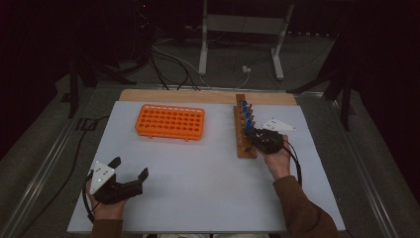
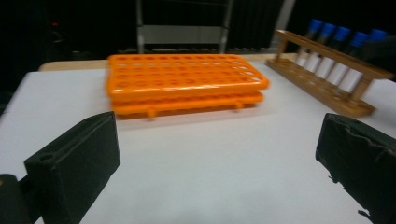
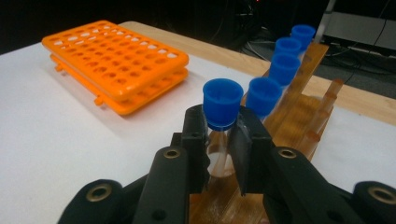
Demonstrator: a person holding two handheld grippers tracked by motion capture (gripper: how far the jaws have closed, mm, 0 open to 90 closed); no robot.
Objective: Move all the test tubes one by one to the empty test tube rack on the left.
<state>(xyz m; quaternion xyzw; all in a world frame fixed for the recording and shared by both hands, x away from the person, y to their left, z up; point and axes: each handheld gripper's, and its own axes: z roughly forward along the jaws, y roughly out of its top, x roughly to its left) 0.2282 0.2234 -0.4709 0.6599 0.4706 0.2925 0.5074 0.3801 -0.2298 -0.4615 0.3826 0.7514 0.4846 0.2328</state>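
Tube [image 3: 220, 105] over white tabletop [image 1: 208, 173], dark room

left gripper [image 1: 130, 167]: jaws wide apart | right gripper [image 3: 219, 140]: apparently clamped

Grip: your right gripper [image 3: 223, 140] clamps a blue-capped tube [image 3: 222, 105] just below its cap.
Rack: wooden rack [image 3: 299, 114], four more capped tubes behind.
Left: orange rack [image 3: 116, 65] on white table [image 3: 56, 140].

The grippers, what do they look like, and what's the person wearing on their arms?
Both the left gripper and the right gripper are black, each with two jaws, a grey three-cornered plate dotted with small marks on top, and a black cable trailing back. Brass-coloured rivets show on the right one's linkages. The sleeves are brown.
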